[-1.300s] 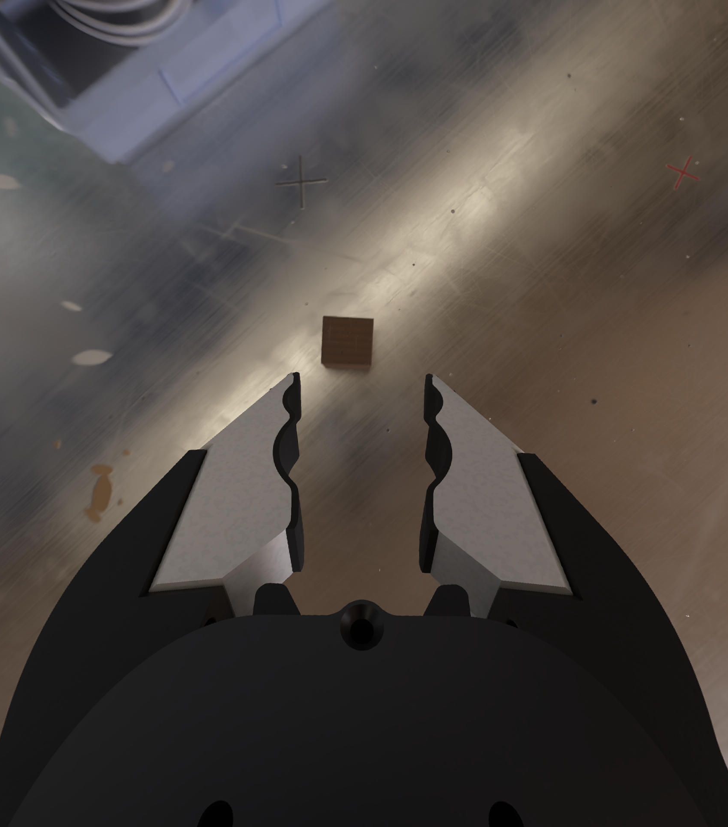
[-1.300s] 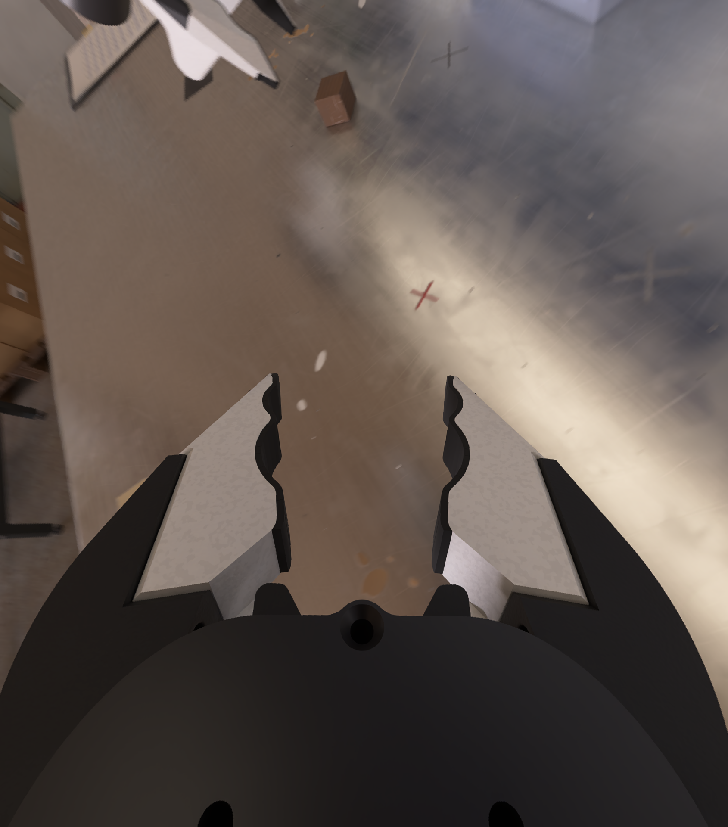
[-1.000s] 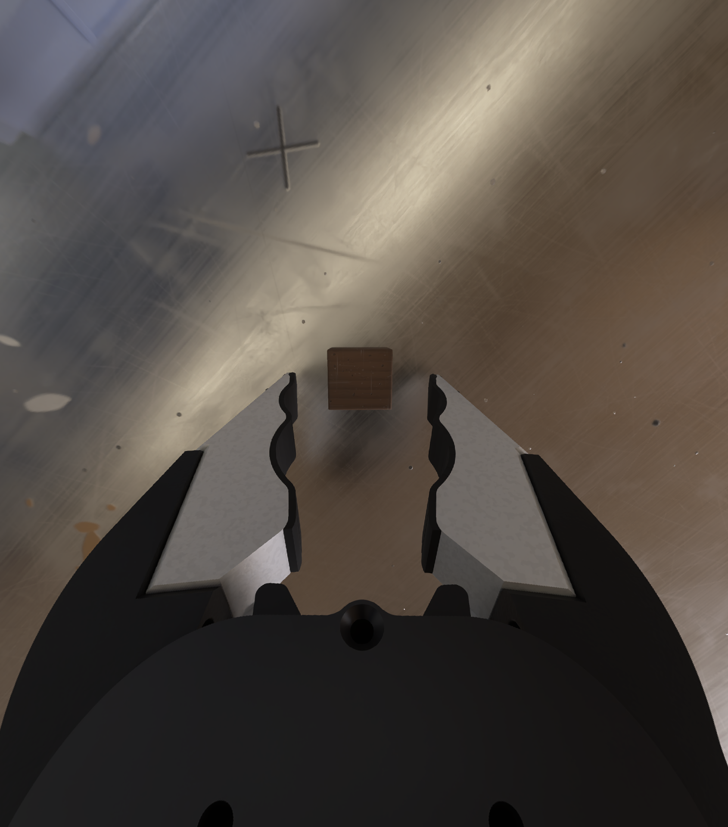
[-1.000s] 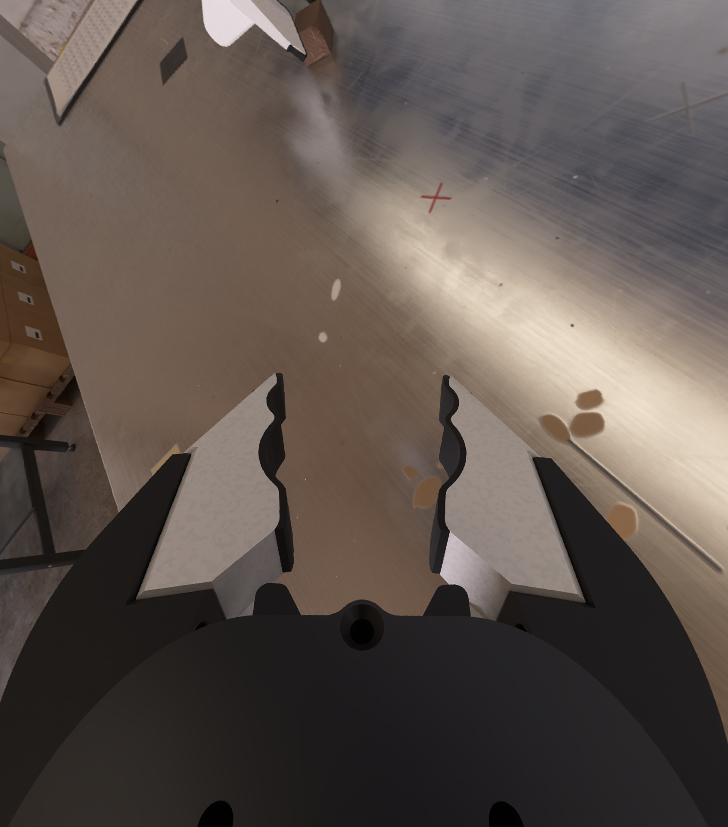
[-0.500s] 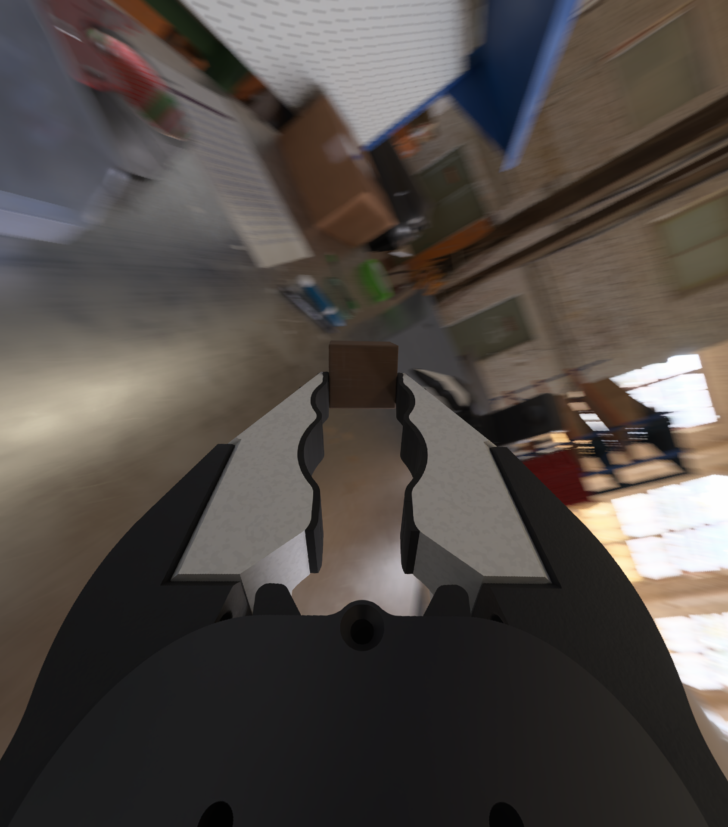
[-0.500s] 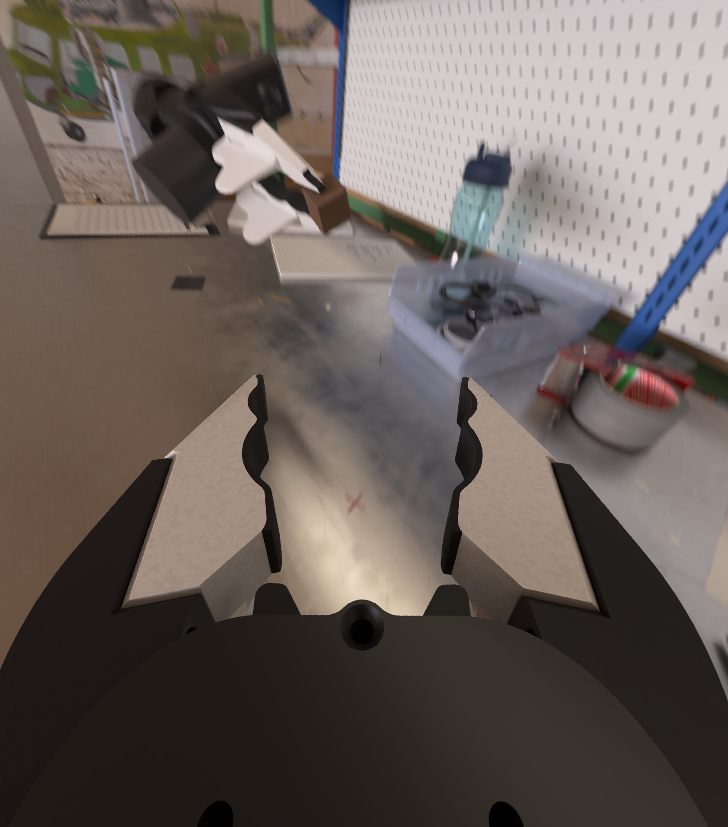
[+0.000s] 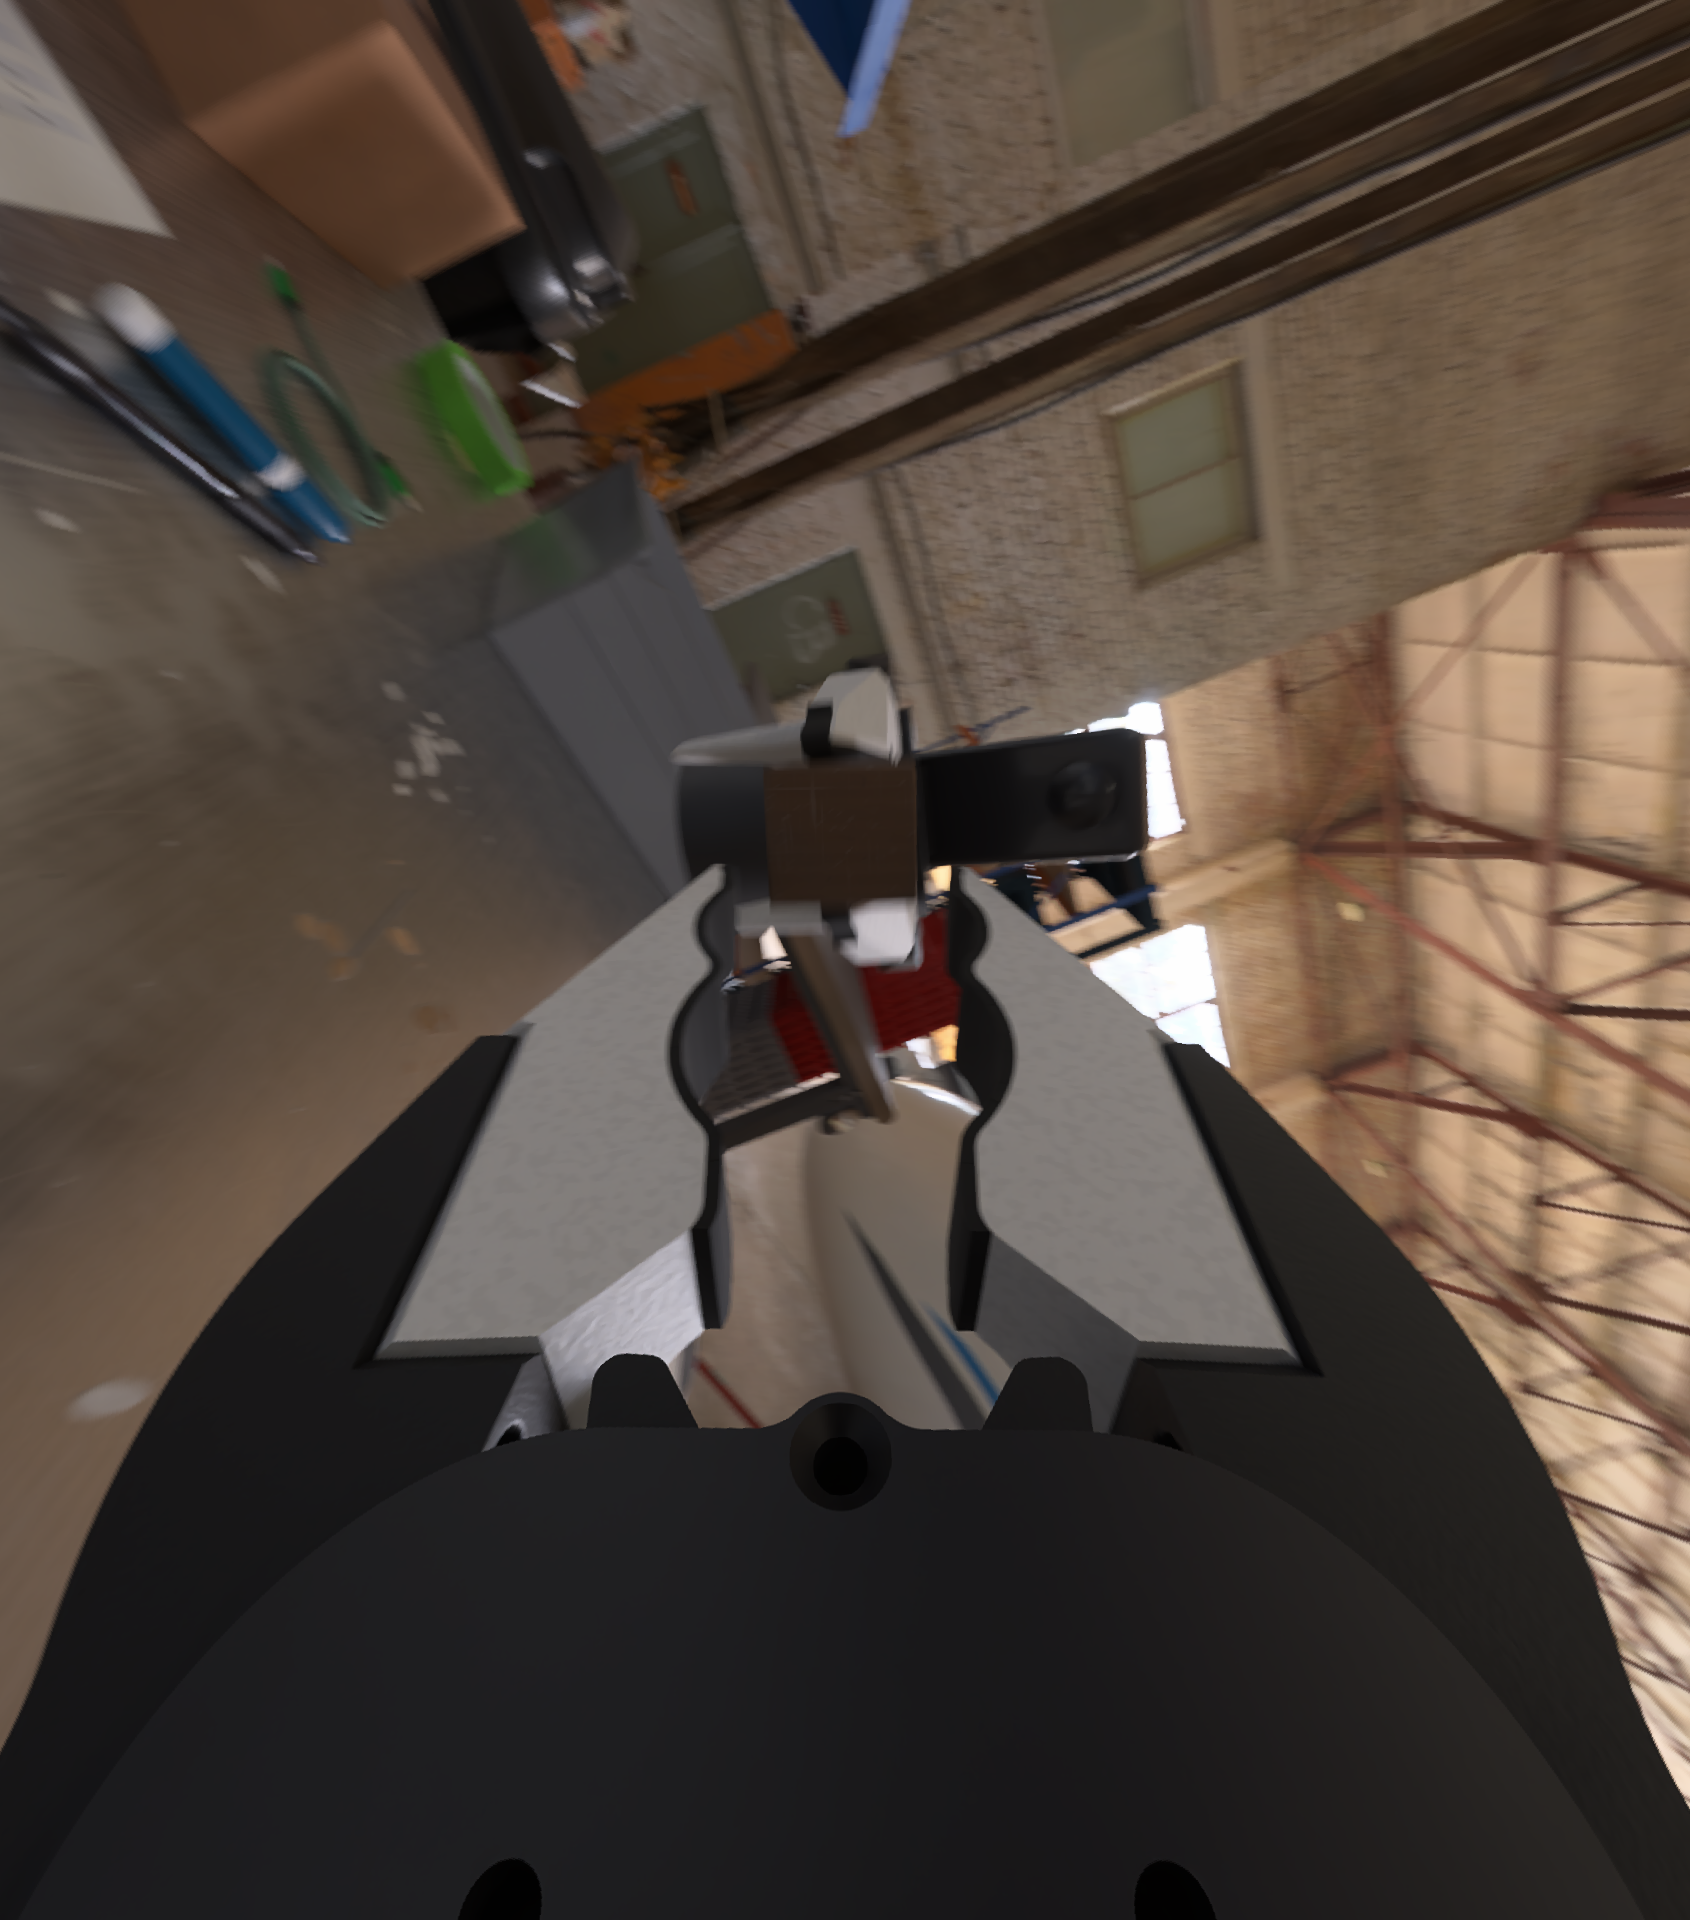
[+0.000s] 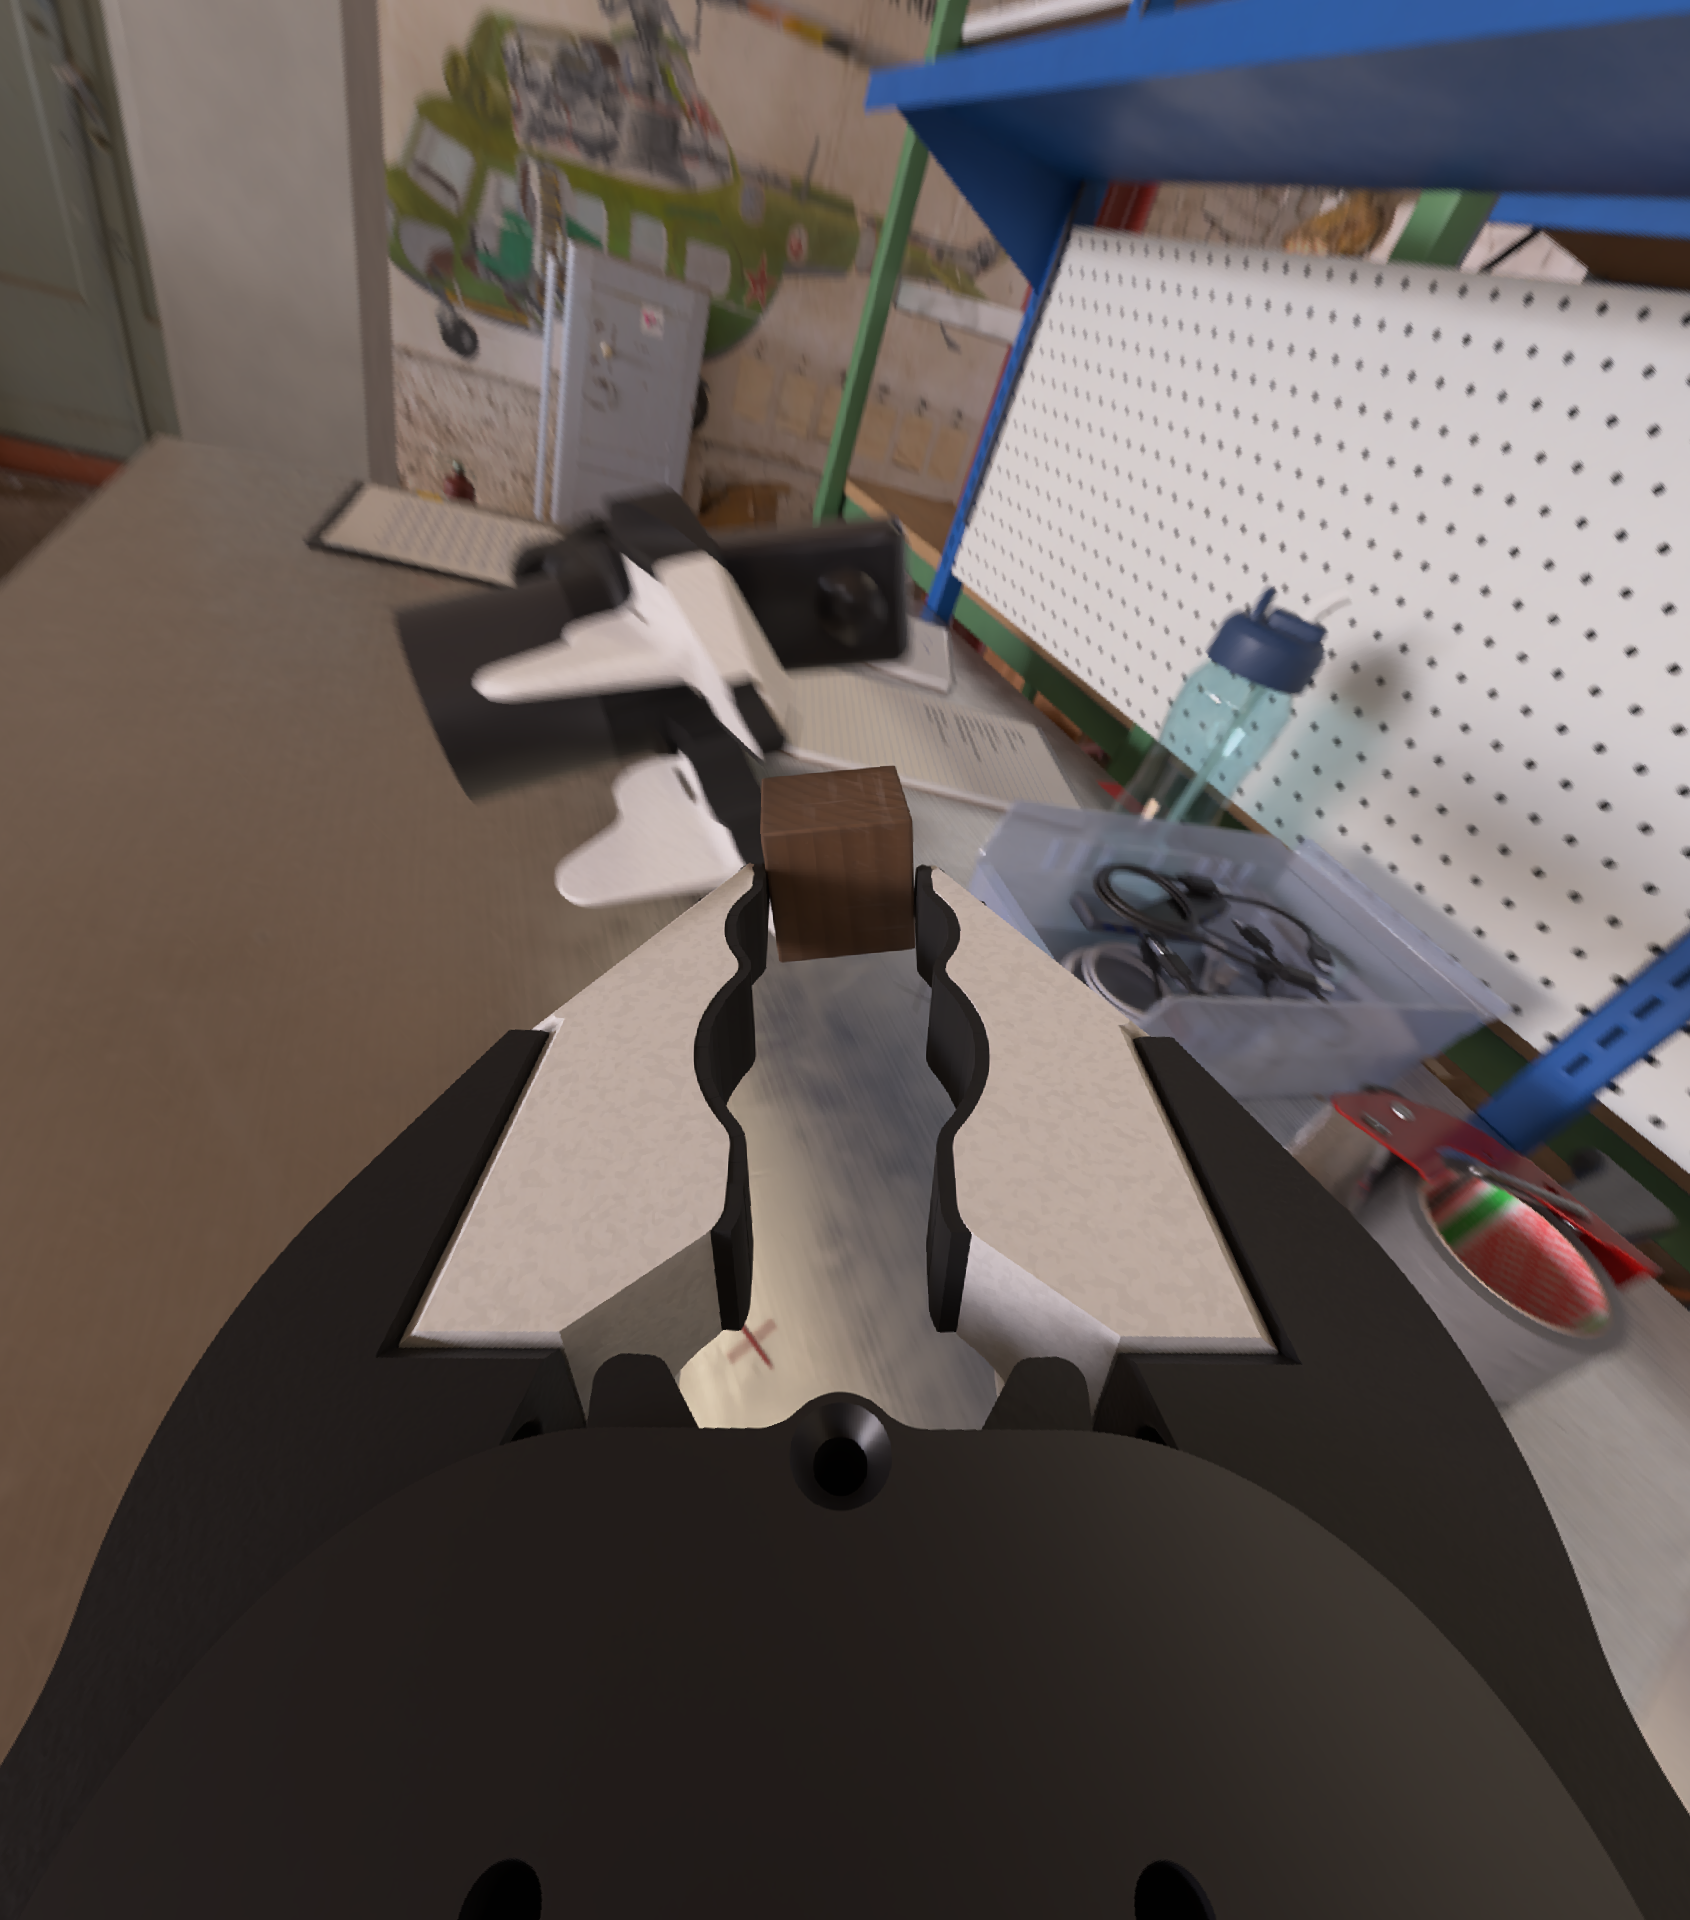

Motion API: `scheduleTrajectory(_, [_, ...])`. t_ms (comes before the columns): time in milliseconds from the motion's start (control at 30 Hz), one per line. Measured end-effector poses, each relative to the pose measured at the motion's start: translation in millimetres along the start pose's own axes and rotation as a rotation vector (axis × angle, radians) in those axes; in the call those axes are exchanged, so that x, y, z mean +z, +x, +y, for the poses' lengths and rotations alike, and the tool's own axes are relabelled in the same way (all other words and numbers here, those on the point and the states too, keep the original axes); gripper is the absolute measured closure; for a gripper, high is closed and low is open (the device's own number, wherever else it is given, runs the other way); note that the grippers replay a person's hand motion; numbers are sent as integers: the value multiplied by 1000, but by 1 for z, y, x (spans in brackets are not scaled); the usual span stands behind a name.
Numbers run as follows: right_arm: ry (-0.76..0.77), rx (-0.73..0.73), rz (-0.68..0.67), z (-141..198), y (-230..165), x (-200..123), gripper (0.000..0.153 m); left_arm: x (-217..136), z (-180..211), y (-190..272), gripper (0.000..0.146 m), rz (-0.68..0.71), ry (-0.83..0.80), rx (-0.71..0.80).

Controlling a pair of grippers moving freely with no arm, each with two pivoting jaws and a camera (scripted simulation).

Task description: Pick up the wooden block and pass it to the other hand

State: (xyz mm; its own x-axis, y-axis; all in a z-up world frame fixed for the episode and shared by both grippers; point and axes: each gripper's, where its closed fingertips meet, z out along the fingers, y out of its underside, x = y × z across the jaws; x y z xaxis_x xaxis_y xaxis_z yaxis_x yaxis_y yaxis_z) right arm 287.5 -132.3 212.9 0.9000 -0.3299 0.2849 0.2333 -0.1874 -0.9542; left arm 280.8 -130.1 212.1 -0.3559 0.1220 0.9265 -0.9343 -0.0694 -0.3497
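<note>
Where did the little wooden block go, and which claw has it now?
The wooden block was lying on the table. The left claw came down, closed on it, lifted it and carried it over. Now the right claw has closed on the block, and the left claw has opened and let go. The water bottle and clear bin stayed put.
</note>
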Motion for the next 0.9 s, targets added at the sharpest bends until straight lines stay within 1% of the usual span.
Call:
scheduleTrajectory(33, [-29, -8, 8, 4, 8, -5, 125, -7, 0, -5, 93, -52, 11, 30])
scheduleTrajectory(67, [-89, -9, 17, 13, 18, -11, 125, -15, 0, -10, 84, -116, 26, 70])
scheduleTrajectory(100, [-188, 1, 15, 25, 29, -16, 125, -24, 1, -15, 82, -190, 38, 117])
scheduleTrajectory(200, [-617, 98, -60, 73, 51, -32, 125, -55, 8, -30, 82, -400, 34, 224])
scheduleTrajectory(267, [-848, 179, -130, 95, 58, -34, 125, -74, 7, -38, 82, -510, 77, 255])
scheduleTrajectory(333, [-985, 219, -202, 115, 60, -29, 125, -86, 8, -40, 82, -542, 111, 244])
scheduleTrajectory(400, [-1117, 183, -256, 139, 62, -24, 125, -92, 15, -41, 82, -541, 93, 227])
scheduleTrajectory(467, [-1230, 164, -300, 161, 61, -21, 125, -101, 20, -47, 82, -610, 80, 248])
scheduleTrajectory(533, [-1284, 149, -311, 177, 62, -18, 125, -109, 25, -51, 82, -686, 62, 286])
scheduleTrajectory(667, [-1340, 144, -326, 192, 61, -17, 125, -121, 32, -51, 83, -718, 69, 293])
scheduleTrajectory(900, [-1365, 152, -343, 194, 60, -13, 125, -139, 28, -52, 99, -730, 115, 271])
